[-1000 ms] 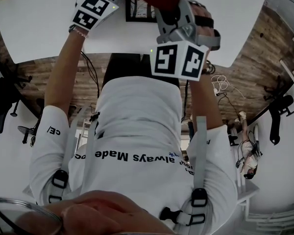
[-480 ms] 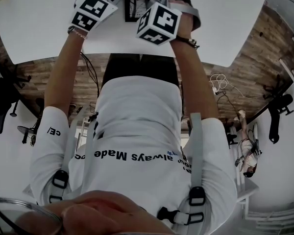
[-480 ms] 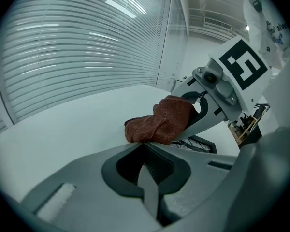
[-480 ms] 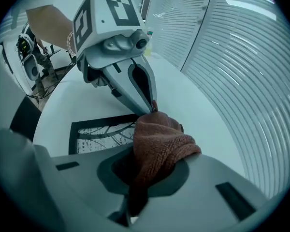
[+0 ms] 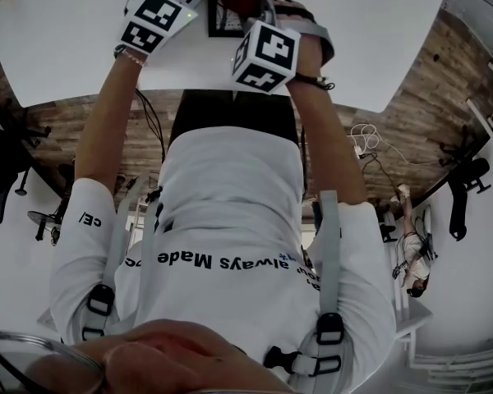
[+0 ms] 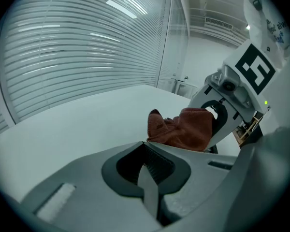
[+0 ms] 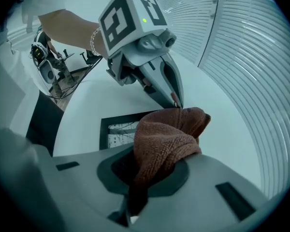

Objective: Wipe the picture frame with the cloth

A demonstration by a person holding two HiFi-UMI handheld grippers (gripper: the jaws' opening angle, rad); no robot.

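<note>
Bulging forward from the right tongs [image 7: 133,193], the cloth [image 7: 166,134] overhangs the flat frame [image 7: 104,132].

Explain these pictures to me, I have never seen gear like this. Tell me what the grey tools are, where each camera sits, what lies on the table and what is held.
There is no robot here. A person holds a hand-worked two-jaw gripper in each hand, and the cubes with black-and-white squares are part of those grippers. The head view comes from a camera on the person's head, looking steeply down at a white table. The other two views come from cameras riding on each gripper, looking along its jaws. A black picture frame lies on the table. The right gripper is clamped on a rust-brown cloth, close to the frame. The left gripper has its jaws together, with the tips right by the cloth. Whether they nip it I cannot tell.
</note>
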